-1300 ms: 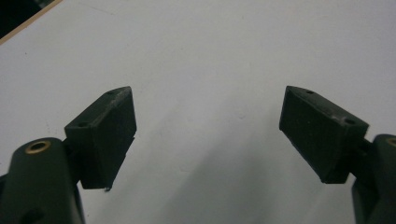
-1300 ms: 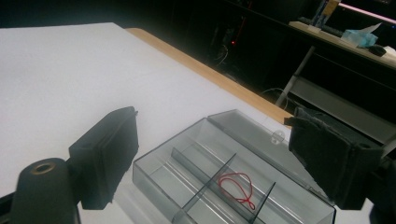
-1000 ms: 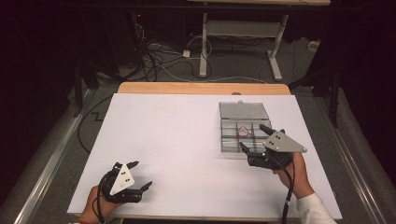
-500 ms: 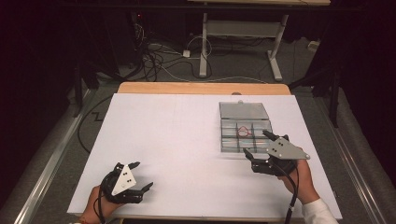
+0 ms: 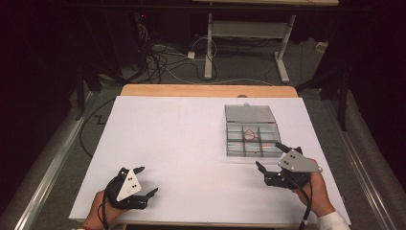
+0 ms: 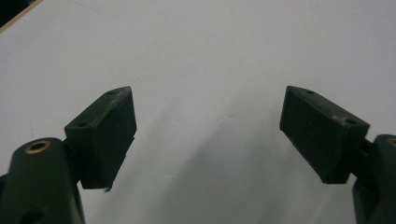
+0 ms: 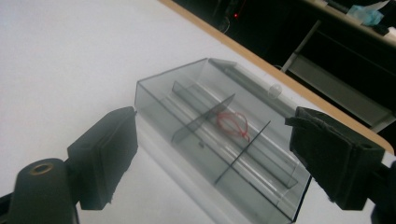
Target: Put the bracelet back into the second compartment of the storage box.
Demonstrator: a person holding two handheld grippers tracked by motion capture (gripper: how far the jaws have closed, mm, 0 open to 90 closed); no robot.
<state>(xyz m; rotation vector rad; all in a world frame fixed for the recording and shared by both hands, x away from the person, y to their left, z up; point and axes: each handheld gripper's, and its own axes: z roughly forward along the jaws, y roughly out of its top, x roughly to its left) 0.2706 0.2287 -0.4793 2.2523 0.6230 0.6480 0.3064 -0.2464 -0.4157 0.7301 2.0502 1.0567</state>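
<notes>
I judge the work to be either at its very start or already finished, and I cannot tell which from how things lie: my right gripper (image 5: 272,162) hangs just short of the near edge of the clear compartment box (image 5: 251,136), jaws spread wide and holding nothing, and the red rubber band (image 5: 250,135) lies loose in the middle compartment of the box's far row, touched by neither gripper. If it is to come out, the whole pick is left to do; if it was to go in, only closing the lid (image 5: 250,113) remains, which lies flat on the table beyond the tray. My left gripper (image 5: 145,183) rests at the near left corner of the table (image 5: 182,143), well apart from the box, jaws also wide apart and empty over bare white surface. In the right gripper view the box (image 7: 219,149) reads as hard, smoke-tinted transparent plastic with thin straight walls and slim dividers crossing at right angles, glossy enough to blur what lies under it; the band (image 7: 232,122) is a thin, limp loop folded over itself, soft against all that rigid plastic. The table top is a matte white sheet, smooth and featureless, with a strip of pale wood at the far edge. The gripper pads (image 6: 112,135) are blocky black wedges with flat, slightly scuffed faces, matte rather than shiny.
</notes>
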